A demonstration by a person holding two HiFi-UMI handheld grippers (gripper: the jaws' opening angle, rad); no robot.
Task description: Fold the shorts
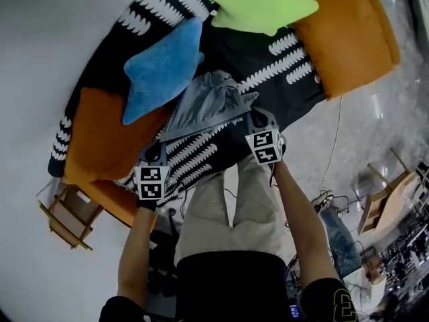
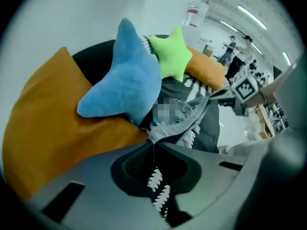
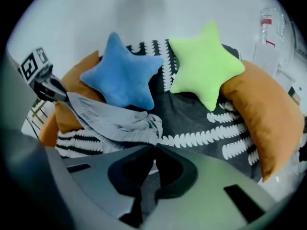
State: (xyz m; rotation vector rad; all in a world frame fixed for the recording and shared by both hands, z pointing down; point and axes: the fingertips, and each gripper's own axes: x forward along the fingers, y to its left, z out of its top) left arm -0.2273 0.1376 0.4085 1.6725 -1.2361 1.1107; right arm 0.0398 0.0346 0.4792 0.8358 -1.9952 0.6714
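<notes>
- Your left gripper (image 1: 158, 146) is pinched tight on one end of the grey shorts (image 1: 208, 102); in the left gripper view the jaws meet on the bunched hem (image 2: 165, 128).
- Your right gripper (image 1: 259, 117) is clamped too, jaws together on the other end of the shorts, with grey cloth right at the tips (image 3: 154, 145).
- The shorts hang stretched between the two grippers, over the near edge of the black cover with white print (image 1: 285, 69); the far part is crumpled and rests on the cover just below the blue star pillow (image 1: 161, 69).
- The left end sits by the near-left orange pillow (image 1: 97, 143), the right end near the cover's near edge.
- The green star pillow (image 1: 258, 2) is at the far edge, beside the blue one.
- A second orange pillow (image 1: 348, 32) lies along the right edge, touching the green star.
- Both grippers point steeply down, marker cubes facing you.
- A wooden chair (image 1: 67, 217) stands on the floor off the near-left edge.
</notes>
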